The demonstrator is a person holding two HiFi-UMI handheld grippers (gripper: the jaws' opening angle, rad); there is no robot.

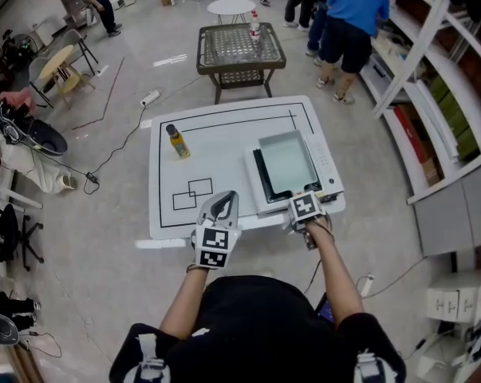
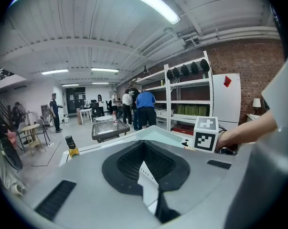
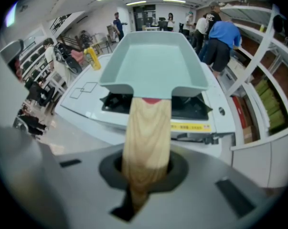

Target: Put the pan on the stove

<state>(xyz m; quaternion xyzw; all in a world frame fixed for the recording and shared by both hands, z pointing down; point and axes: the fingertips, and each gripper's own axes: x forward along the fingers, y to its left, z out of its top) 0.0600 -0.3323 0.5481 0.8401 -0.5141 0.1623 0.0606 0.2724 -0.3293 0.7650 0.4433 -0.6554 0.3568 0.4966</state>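
Note:
A pale green rectangular pan (image 1: 286, 164) lies over the black burner of the white stove (image 1: 326, 166) at the table's right. Whether its bottom touches the burner I cannot tell. In the right gripper view the pan (image 3: 153, 63) stretches away from me, and my right gripper (image 3: 144, 175) is shut on its wooden handle (image 3: 146, 137). In the head view that gripper (image 1: 301, 206) points steeply down at the stove's near edge. My left gripper (image 1: 222, 203) hangs over the table's front edge, left of the stove, shut with nothing in it.
A yellow oil bottle (image 1: 177, 141) stands at the white table's (image 1: 224, 146) left. Black lines and two small rectangles are marked on the tabletop. Beyond it stand a wicker glass-top table (image 1: 240, 50) and several people. Shelves (image 1: 431, 70) run along the right.

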